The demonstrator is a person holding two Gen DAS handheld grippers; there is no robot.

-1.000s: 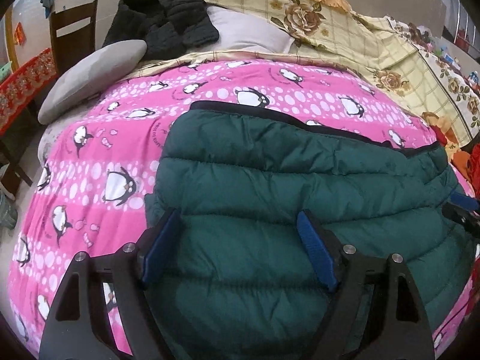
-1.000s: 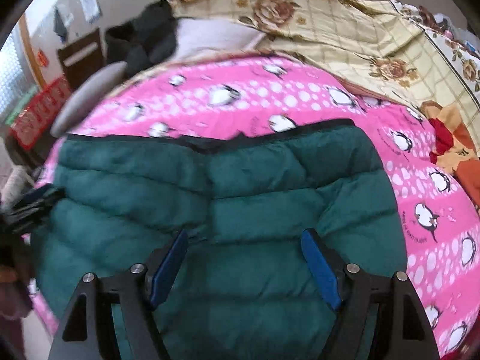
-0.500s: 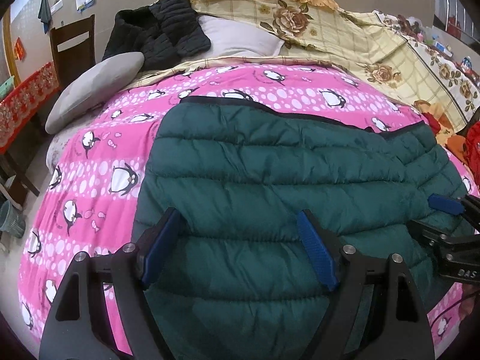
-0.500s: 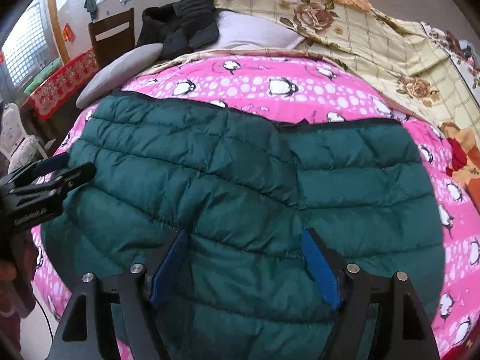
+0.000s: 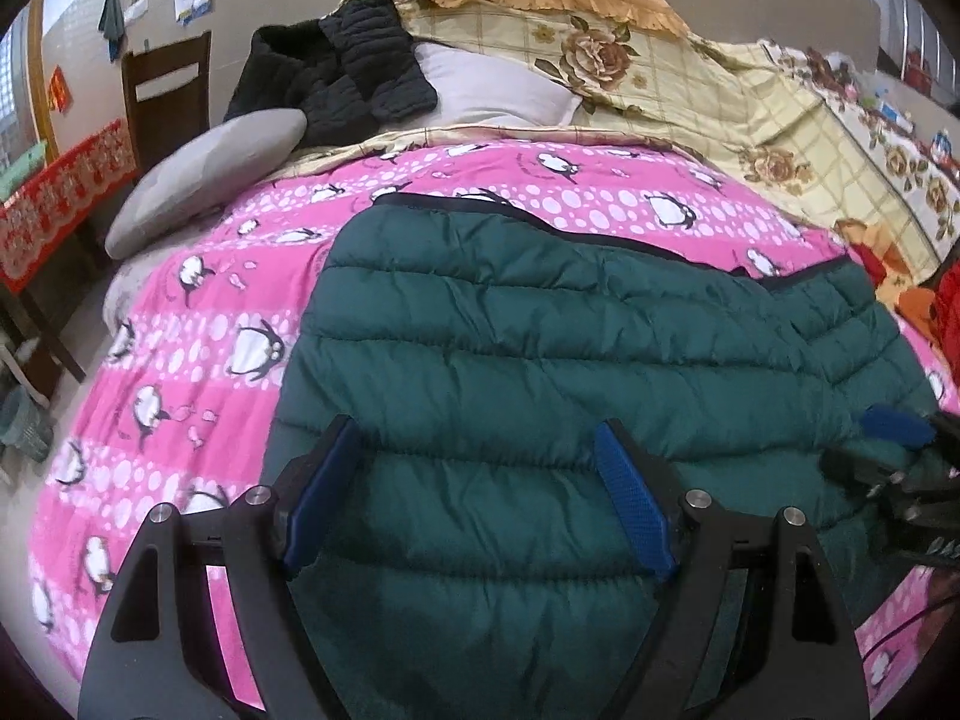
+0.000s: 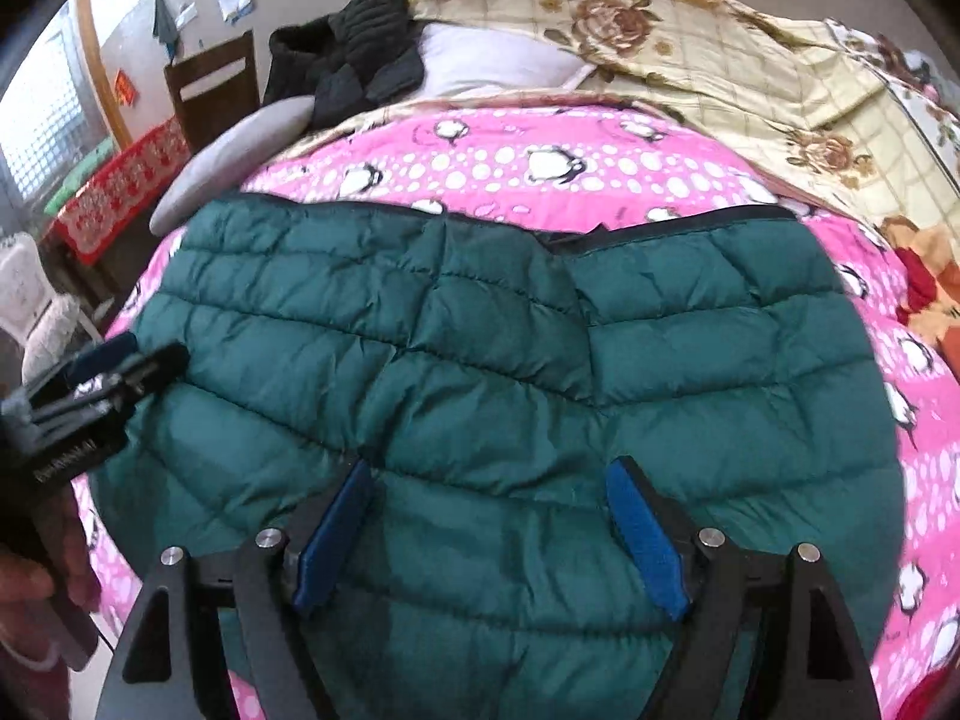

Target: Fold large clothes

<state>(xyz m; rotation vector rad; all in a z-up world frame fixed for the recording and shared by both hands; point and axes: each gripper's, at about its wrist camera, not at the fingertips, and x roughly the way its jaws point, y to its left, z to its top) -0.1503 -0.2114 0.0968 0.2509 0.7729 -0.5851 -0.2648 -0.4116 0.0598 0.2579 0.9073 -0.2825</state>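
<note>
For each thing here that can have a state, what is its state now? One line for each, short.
Green jacket: spread flat on the pink blanket, not held.
Pink blanket: laid out over the bed.
Left gripper: open, above the jacket's near part.
Right gripper: open, above the jacket's near part.
Black jacket: crumpled in a heap at the far end.
Grey pillow: lying at the bed's far left edge.
Chair: upright, nobody on it.

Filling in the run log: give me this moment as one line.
task: fold large clothes | green puffer jacket flat on pink penguin blanket | left gripper open above it | right gripper open above it
</note>
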